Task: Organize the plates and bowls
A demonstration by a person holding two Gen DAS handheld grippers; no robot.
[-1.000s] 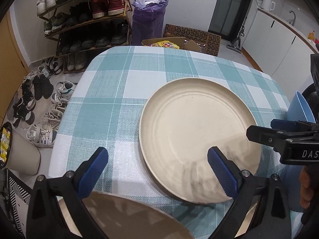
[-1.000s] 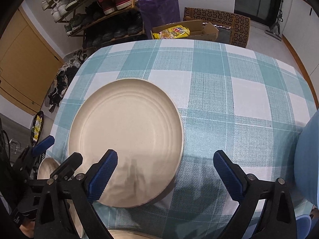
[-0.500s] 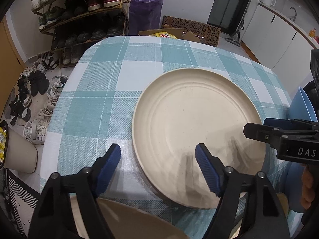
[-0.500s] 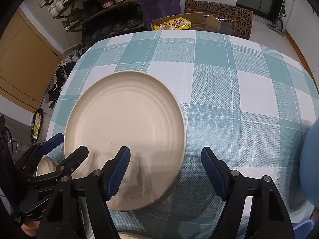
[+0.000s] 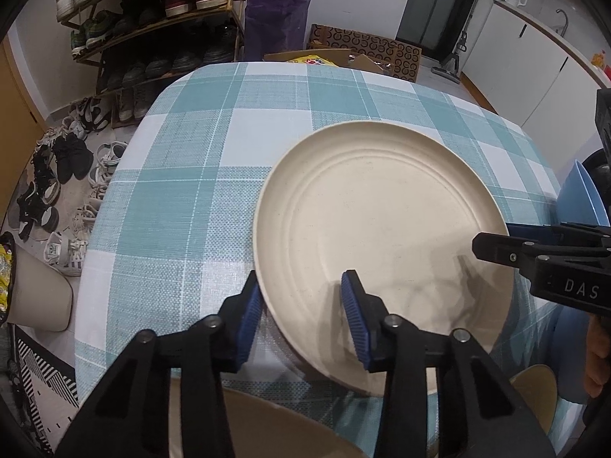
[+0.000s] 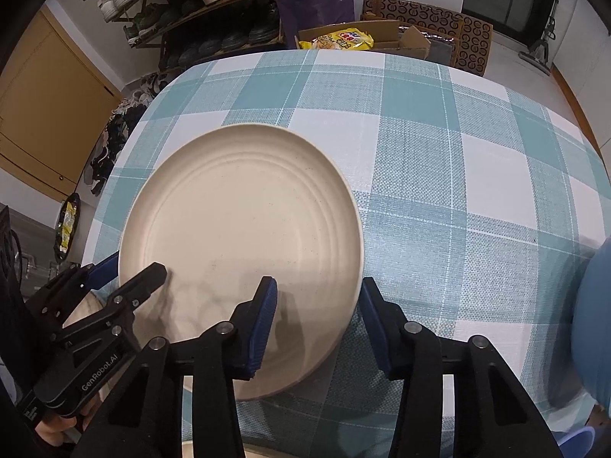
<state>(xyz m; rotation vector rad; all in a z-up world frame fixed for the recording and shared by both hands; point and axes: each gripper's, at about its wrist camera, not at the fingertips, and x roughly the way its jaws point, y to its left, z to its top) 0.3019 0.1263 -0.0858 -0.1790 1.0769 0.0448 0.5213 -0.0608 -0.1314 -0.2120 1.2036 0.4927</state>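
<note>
The cream plate [image 5: 382, 236] lies flat on the checked bench [image 5: 191, 175], centre-right in the left wrist view, centre-left in the right wrist view.

Left tongs [image 5: 301, 311] straddle its lower-left rim: one pad outside on the cloth, other pad over the plate's inside. Right tongs [image 6: 315, 315] straddle the lower-right rim the same way.

Both tongs are closing w/ the rim between the pads, not yet clenched on it as far as I can see; some gap stays on the inner side.

A round plate has no long axis, so what matters is the rim. The 2 grips sit on opposite sides, both hands abt equally near, so prob. a two-handed lift comes next.

A blue bowl [image 5: 580, 198] is at the right edge, apart from the plate.
</note>
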